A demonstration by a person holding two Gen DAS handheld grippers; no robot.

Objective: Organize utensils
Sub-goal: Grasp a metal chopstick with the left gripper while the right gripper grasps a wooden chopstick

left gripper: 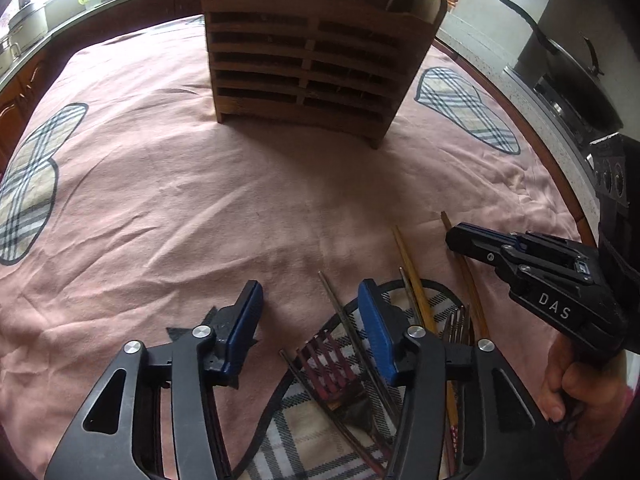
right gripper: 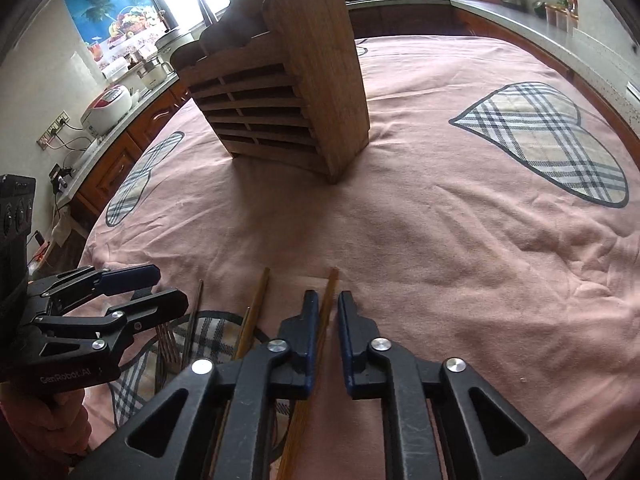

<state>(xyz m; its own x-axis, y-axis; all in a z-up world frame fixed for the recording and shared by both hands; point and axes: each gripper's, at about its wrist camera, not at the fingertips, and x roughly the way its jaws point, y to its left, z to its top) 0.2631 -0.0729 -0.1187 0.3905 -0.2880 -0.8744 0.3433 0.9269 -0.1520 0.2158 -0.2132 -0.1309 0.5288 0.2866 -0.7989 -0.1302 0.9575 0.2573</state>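
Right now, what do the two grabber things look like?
Both are black with shiny silver bolts. The left gripper has two long fingers tipped with blue pads and white "GenRobot.AI" lettering on its body. The right gripper matches it, with dark blue pads, and its side reads "DAS" in white letters. No cables show.

Home kitchen, rice cooker (right gripper: pixel 107 109), wok (left gripper: pixel 576 80), counters (right gripper: pixel 500 10)

1 wooden rack (left gripper: pixel 308 56), 2 forks (left gripper: pixel 458 322), approx 4 chopsticks (left gripper: pixel 412 268), 2 tools (right gripper: pixel 328 312).
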